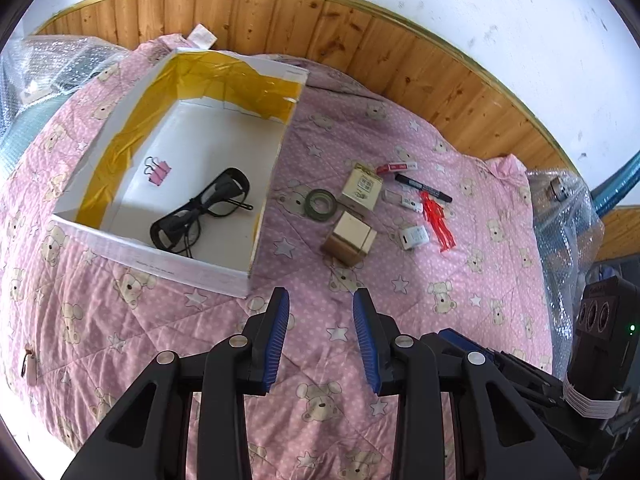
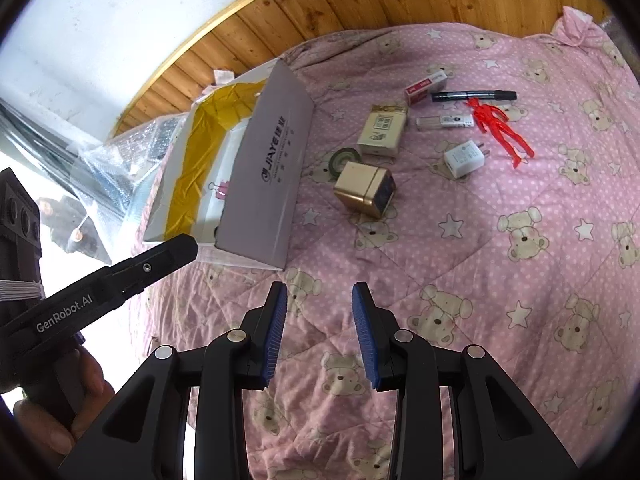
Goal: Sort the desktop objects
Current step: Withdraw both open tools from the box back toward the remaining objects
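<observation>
Both the left gripper (image 1: 321,300) and the right gripper (image 2: 319,296) hover over the pink bear-print quilt (image 1: 400,320) with jaws apart and nothing between them. The white cardboard box (image 1: 120,240) at left holds black glasses (image 1: 200,212) and a pink binder clip (image 1: 159,172). To its right the black marker (image 1: 423,188) lies flat, its long axis slanting toward the lower right, beside a red plastic figure (image 1: 438,220), a white charger (image 1: 414,237), a gold box (image 1: 349,239) and a tape roll (image 1: 321,205).

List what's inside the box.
In the box: black glasses and a pink binder clip on the white floor. The near wall hides a strip of floor along it, so anything there can't be seen.
</observation>
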A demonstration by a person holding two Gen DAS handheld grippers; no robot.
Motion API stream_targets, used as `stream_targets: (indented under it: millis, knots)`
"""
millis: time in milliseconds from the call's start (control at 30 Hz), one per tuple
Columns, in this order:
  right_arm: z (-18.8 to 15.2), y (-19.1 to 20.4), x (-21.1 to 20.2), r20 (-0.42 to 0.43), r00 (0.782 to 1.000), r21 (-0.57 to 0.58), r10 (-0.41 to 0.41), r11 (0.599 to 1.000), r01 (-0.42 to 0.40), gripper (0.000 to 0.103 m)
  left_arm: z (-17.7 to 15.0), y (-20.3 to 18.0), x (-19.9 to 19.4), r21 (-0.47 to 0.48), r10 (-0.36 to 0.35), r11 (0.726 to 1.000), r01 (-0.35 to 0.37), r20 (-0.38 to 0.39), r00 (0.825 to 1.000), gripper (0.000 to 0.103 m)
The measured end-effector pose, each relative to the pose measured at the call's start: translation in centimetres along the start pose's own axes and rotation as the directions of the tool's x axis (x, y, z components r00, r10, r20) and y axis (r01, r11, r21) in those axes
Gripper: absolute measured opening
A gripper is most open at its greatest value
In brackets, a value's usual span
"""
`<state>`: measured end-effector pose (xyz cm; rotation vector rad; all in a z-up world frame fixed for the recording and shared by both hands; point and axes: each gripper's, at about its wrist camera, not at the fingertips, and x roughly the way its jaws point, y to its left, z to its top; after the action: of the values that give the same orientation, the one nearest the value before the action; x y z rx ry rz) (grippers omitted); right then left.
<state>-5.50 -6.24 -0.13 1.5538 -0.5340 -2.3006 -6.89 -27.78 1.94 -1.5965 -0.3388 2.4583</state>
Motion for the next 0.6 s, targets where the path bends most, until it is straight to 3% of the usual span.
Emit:
stream_targets:
  millis: [467, 600]
  knots:
    - [1.0, -3.2, 1.4, -0.02, 0.996, 0.038, -0.09, 0.995, 0.09, 0.04, 0.7, -3.4, 3.7, 0.071, -0.025, 0.997, 0.03, -0.069, 0.997, 0.035]
    - [1.6, -4.4, 1.9, -0.03, 0.994, 0.06, -0.101, 0.993, 0.102, 0.042, 1.2, -4.3, 5.1, 0.091, -0.023, 0.995, 0.032, -0.091, 0.996, 0.043]
